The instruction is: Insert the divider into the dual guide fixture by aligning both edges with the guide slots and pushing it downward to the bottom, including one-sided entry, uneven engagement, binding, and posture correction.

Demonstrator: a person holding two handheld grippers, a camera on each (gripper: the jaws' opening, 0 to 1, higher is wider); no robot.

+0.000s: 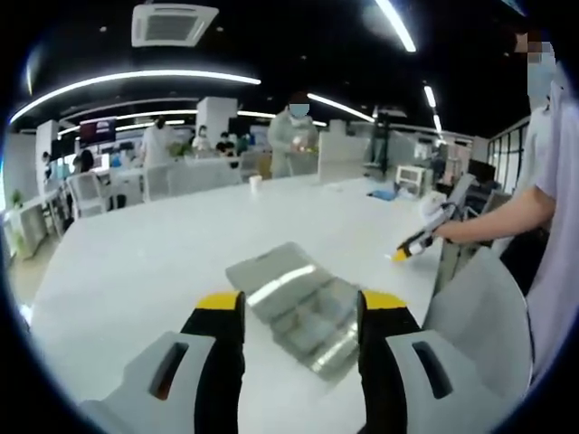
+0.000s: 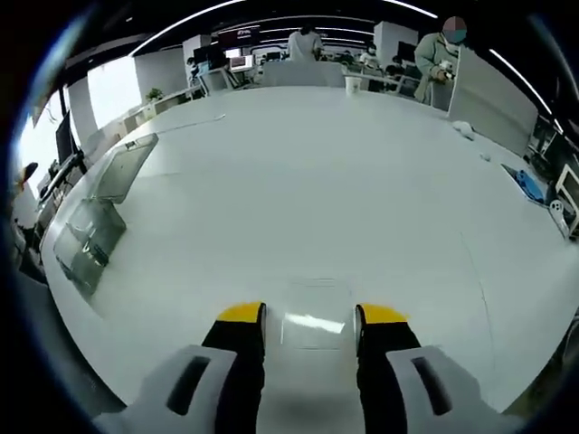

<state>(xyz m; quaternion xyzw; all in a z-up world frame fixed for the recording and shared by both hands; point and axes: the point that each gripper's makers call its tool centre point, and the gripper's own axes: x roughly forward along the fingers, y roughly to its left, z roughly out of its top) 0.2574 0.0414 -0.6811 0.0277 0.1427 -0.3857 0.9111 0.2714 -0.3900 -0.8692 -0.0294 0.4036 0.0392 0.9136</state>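
Clear divider (image 2: 314, 324) between fingers – edges faint, contact unclear; fixture (image 1: 298, 307) slots blurred, near corner hidden

Both views look low across the white table (image 1: 136, 271), sharing the clear box (image 1: 298, 307).

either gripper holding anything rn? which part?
Nothing held. Left gripper is open above the clear plastic compartment box with its open lid. Right gripper is open around the clear flat plastic divider lying on the white table.

Yellow-tipped black jaws, grey hand-held gripper (image 1: 300, 312) bodies
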